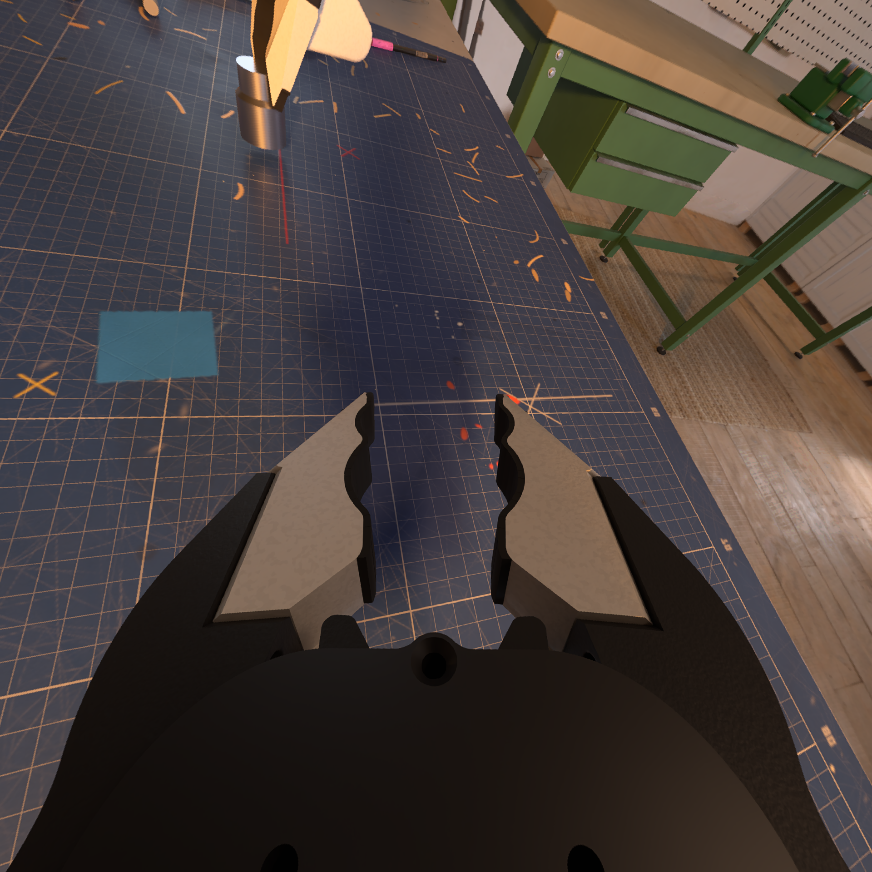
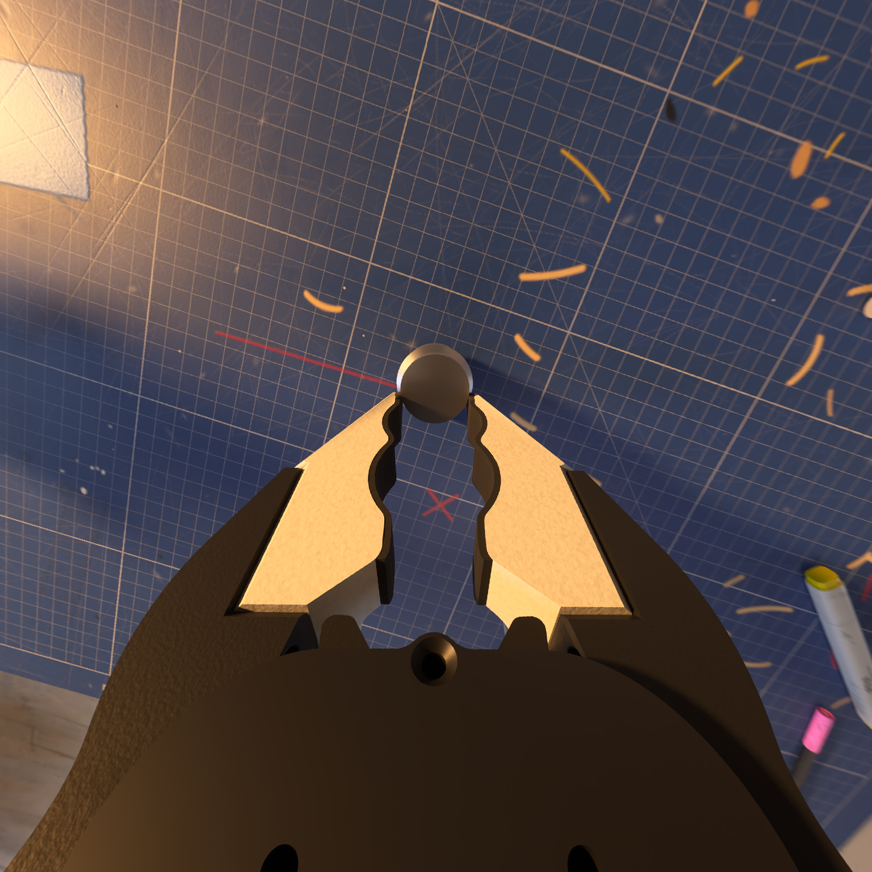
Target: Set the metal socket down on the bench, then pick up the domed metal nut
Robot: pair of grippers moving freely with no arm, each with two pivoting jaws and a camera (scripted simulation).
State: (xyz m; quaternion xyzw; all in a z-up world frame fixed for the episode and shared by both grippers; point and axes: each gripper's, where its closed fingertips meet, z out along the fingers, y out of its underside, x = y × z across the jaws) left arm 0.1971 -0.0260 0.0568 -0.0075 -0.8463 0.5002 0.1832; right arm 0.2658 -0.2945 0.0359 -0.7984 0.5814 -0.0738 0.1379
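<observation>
Metal socket [image 2: 434,383] upright, pinched at the fingertips of the right gripper [image 2: 434,401], over the blue cutting mat [image 2: 519,141]; contact with the mat can't be told. Red line [image 2: 302,359] runs off toward 9 o'clock. Left gripper [image 1: 433,401] spread wide, holding nothing, socket at its 11 o'clock. Domed nut not identifiable.

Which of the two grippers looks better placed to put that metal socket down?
The right gripper: it already clamps the metal socket at its fingertips, just above the blue mat. The left gripper is open, empty, farther off.
</observation>
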